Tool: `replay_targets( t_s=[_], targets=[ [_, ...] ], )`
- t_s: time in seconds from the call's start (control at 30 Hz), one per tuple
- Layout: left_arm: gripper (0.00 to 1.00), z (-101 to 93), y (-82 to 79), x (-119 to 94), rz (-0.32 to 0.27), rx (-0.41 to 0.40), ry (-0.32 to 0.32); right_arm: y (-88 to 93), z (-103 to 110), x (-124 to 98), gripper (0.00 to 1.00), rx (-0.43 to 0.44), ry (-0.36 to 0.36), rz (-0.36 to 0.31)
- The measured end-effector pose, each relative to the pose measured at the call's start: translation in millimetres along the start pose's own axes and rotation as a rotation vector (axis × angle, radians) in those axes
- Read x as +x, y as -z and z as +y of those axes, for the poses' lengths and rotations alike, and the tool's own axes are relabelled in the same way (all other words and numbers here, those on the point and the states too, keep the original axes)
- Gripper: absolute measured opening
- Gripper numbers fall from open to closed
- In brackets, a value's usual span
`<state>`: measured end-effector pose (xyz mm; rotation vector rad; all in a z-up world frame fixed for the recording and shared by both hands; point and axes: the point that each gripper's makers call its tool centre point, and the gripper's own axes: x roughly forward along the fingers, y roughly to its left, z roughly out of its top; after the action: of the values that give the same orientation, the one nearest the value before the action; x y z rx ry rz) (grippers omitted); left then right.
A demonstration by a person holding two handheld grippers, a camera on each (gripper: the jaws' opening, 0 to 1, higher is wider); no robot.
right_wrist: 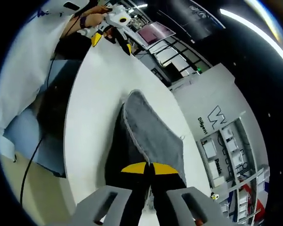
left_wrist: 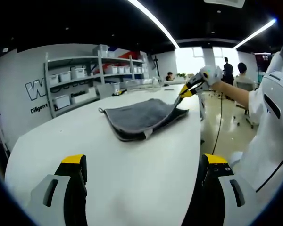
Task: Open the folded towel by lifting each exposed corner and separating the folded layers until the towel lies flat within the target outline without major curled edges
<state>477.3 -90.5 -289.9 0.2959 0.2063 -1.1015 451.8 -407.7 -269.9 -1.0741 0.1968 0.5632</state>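
Two grippers in play, one gray towel (left_wrist: 141,117) on the white table (left_wrist: 85,146). In the left gripper view my left gripper (left_wrist: 144,188) hangs low over bare tabletop, jaws spread wide, nothing between them, well short of the towel. The towel sits toward the far middle of the table, near the right edge, still folded: I see a top layer over a lower one, with a small loop tag at its left corner. Its right corner is lifted off the surface, pinched by the right gripper (left_wrist: 186,91), which comes in from the right with yellow tips, held by a person's gloved hand (left_wrist: 211,75).

In the right gripper view the right gripper (right_wrist: 148,170) has its yellow-tipped jaws closed together on the towel's (right_wrist: 153,132) edge; the gray cloth rises from the table (right_wrist: 99,94) up to the jaws, tented, with a pale stitched hem running along the raised fold. The left gripper (right_wrist: 111,37) shows at the top of that view, held in a hand, well apart from the towel.

Shelves (left_wrist: 85,80) with white bins stand against the gray wall behind the table. I cannot tell any target outline on the tabletop.
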Motion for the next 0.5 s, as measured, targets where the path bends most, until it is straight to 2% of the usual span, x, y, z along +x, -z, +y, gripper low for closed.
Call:
replay_targets(
  t_s=[0.23,0.5],
  targets=[
    [0.99,1.3,-0.3,-3,-0.002,0.0,-0.01,-10.7,-17,3,0.0,-0.03,0.011,-0.012],
    [0.99,1.3,0.7,-4,-0.003,-0.003,-0.012,-14.5,-32,7,0.0,-0.044,0.019,-0.012]
  ],
)
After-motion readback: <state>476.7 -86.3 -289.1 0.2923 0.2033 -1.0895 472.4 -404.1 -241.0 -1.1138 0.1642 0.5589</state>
